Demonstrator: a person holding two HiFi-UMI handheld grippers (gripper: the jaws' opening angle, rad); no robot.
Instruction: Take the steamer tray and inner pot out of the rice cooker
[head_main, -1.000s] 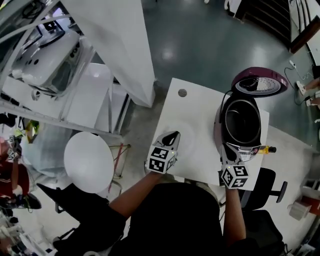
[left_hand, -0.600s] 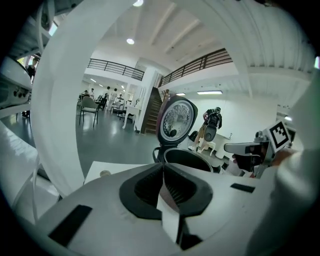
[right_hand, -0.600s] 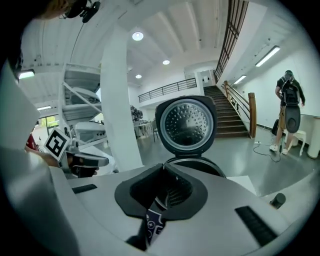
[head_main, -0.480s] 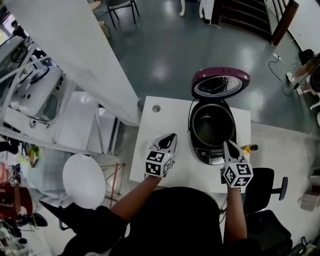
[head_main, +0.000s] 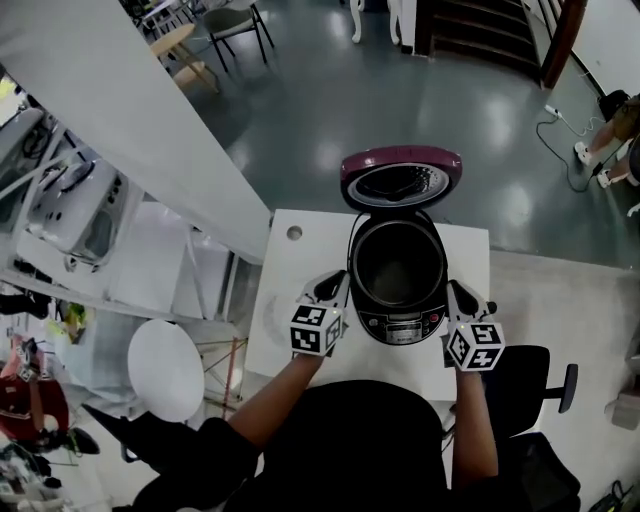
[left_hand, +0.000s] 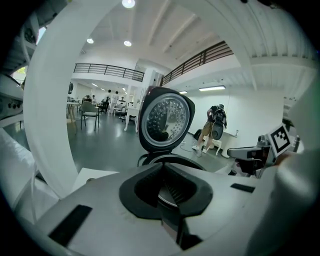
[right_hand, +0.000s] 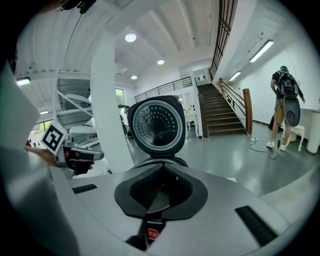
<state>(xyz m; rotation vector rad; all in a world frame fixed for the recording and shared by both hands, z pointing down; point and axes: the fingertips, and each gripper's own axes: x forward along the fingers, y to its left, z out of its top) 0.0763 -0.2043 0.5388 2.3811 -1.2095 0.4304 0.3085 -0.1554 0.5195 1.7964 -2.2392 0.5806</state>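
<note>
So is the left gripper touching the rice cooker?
Cannot tell. In the head view the left gripper sits right beside the rice cooker, neither gap nor contact plain.

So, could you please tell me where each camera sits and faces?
Head view: on the head, looking down at the open rice cooker; forearms, left gripper, right gripper show.
Left gripper view: on it, facing the raised lid; shut jaws show.
Right gripper view: same, from the cooker's other side.
Shared: all see the lid.

lid (head_main: 401, 177): maroon outside, silvery and dotted inside
pot (head_main: 397, 268): dark grey
bench (head_main: 300, 255): white
floor (head_main: 330, 90): glossy dark teal-grey
left claw (head_main: 339, 282): grey shell, black pads, cube marked in black-and-white squares
right claw (head_main: 456, 290): coloured alike
</note>
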